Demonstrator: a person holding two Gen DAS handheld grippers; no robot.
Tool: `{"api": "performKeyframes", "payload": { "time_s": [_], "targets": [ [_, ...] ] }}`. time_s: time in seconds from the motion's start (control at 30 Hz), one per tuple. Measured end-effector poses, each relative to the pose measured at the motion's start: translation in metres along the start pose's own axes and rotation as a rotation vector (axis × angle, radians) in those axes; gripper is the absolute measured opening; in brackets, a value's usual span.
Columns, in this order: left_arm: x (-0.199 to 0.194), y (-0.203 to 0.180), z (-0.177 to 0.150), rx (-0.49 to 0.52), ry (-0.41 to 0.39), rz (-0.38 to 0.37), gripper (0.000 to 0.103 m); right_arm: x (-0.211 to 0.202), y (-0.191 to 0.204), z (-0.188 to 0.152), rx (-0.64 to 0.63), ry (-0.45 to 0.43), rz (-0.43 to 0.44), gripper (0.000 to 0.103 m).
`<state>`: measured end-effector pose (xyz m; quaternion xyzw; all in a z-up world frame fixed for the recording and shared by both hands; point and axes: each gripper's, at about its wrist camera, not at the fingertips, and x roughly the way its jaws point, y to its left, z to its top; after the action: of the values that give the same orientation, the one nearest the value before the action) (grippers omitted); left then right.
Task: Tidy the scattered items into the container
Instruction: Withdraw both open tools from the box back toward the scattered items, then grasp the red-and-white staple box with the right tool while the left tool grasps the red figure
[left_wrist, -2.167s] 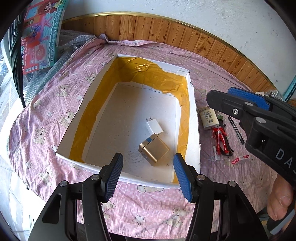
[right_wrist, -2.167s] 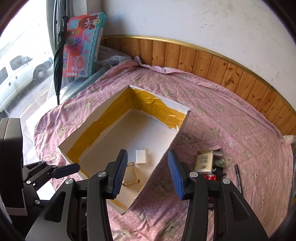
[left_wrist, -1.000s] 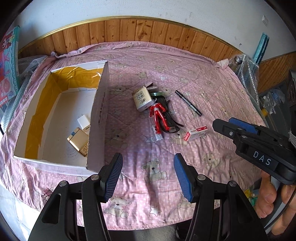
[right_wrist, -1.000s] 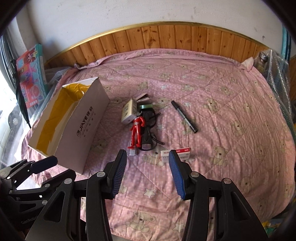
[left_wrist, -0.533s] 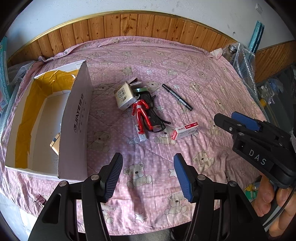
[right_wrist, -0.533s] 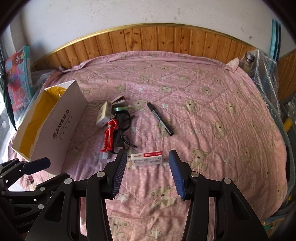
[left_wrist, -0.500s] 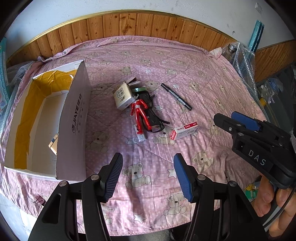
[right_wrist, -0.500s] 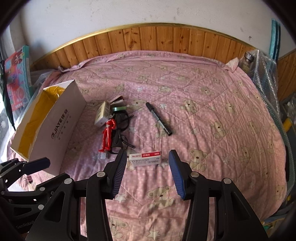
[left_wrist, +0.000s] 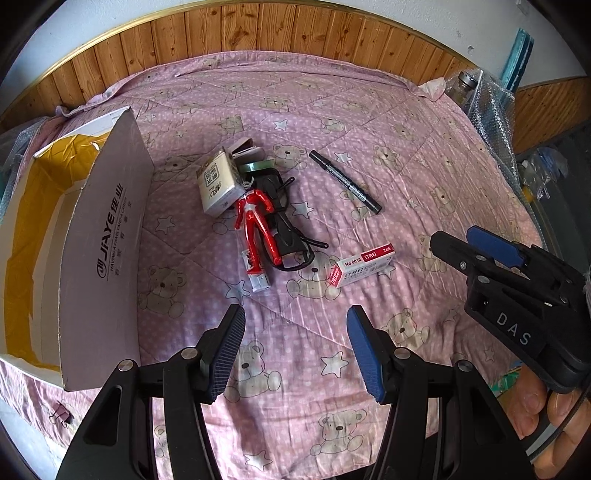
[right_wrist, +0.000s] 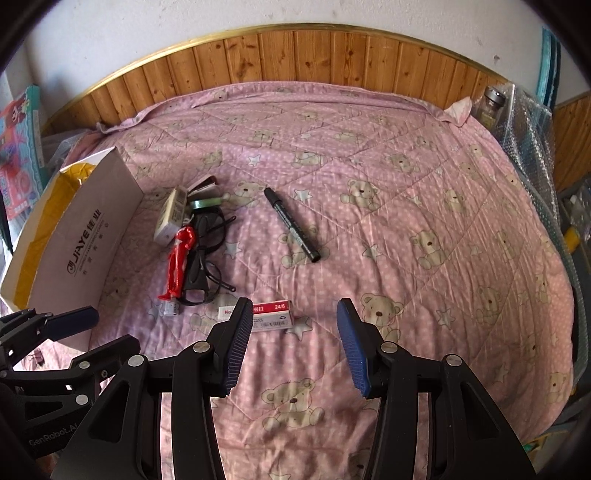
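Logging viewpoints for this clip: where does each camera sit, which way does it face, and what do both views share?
Left wrist: above the quilt's near edge, looking over the open left gripper at the red figure; right gripper and a hand at right.
Right wrist: behind the open right gripper, facing the staple box; left gripper at lower left.
Shared: marker, white box.

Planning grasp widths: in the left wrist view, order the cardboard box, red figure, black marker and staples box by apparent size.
1. cardboard box
2. red figure and black marker, alike in length
3. staples box
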<state>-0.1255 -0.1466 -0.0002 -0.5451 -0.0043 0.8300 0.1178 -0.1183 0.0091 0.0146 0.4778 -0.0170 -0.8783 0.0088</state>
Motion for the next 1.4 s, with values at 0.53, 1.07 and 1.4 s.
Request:
{"api": "performKeyframes", "payload": {
  "time_s": [0.53,1.07,1.4],
  "targets": [
    [0.046,0.013,0.023,-0.045,0.04,0.006,0.059,0.037,-0.018,0.004,0.076,0.05,0.141,0.05],
    [0.094,0.049,0.04,-0.133,0.067,0.02,0.059,0.076,0.022,-0.009,-0.03,0.119,0.305,0.051],
    [0.102,0.087,0.035,-0.233,0.051,0.049,0.06,0.097,-0.016,-0.008,0.06,0.138,0.188,0.048]
  ]
}}
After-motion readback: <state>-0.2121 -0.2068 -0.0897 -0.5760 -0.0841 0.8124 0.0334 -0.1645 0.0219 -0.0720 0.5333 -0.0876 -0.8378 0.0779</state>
